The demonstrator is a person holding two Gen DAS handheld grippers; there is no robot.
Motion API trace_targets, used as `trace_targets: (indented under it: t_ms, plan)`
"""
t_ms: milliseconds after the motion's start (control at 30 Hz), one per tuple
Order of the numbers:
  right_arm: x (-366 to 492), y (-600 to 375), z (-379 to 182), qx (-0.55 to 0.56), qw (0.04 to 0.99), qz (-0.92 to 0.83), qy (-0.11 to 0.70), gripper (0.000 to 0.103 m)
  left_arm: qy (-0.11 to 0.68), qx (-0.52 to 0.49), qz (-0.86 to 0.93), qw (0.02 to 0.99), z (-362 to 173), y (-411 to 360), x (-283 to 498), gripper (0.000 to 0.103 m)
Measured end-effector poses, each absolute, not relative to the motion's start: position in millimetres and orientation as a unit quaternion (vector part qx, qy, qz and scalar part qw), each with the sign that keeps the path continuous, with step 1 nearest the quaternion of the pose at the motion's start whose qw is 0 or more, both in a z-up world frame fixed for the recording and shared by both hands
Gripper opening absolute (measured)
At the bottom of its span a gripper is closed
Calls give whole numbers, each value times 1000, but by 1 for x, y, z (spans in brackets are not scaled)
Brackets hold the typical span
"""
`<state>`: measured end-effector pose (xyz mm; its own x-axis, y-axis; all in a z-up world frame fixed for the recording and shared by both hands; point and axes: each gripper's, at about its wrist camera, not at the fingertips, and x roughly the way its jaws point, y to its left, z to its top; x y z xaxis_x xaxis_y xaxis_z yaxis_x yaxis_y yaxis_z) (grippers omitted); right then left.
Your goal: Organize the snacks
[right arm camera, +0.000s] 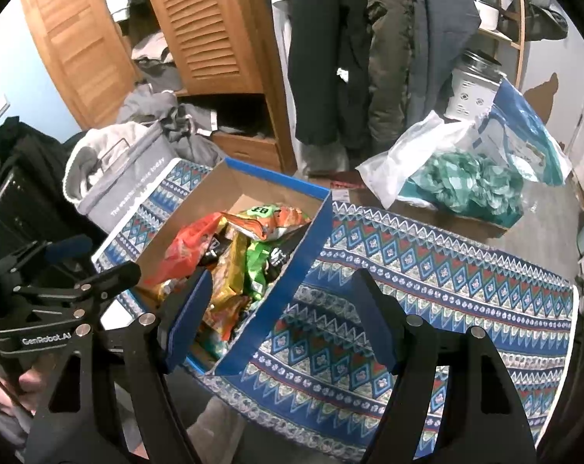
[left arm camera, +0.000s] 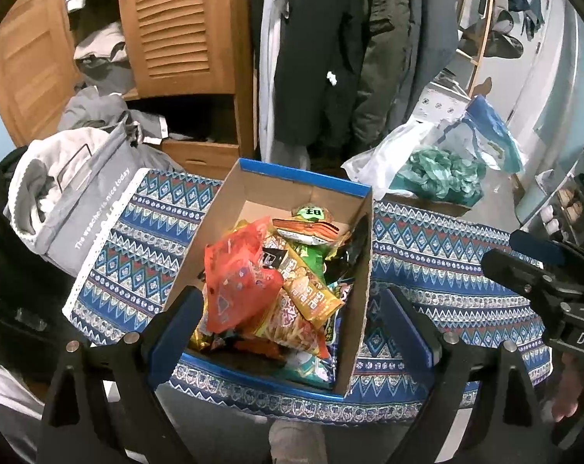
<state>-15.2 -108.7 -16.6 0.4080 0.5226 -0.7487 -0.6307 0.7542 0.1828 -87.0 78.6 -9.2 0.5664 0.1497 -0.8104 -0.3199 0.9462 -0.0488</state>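
Observation:
A cardboard box (left arm camera: 214,208) with a blue rim sits on a table under a blue patterned cloth (left arm camera: 446,263). It is heaped with snack packets: a red one (left arm camera: 238,282), an orange one (left arm camera: 311,294) and a green one (left arm camera: 311,212). My left gripper (left arm camera: 292,297) hangs open above the box's near end, holding nothing. My right gripper (right arm camera: 284,276) is open too and holds nothing. Its left finger is over the box (right arm camera: 276,178) and its right finger over the cloth (right arm camera: 427,270). Each gripper shows at the edge of the other's view.
A grey laundry bag (left arm camera: 83,201) leans at the table's left end. A white plastic bag with teal stuff (left arm camera: 439,174) lies beyond the far right corner. A wooden louvred wardrobe (left arm camera: 176,19) and hanging coats (left arm camera: 330,58) stand behind. A hand (right arm camera: 5,390) holds the left gripper.

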Motion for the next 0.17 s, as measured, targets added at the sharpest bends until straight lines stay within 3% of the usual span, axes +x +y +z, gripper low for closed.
trace_targets:
  t_ms: [167]
  plan:
    - [-15,-108,-17,-66,836,345,422,73,448,-96,131,879,-9,77,-87,94]
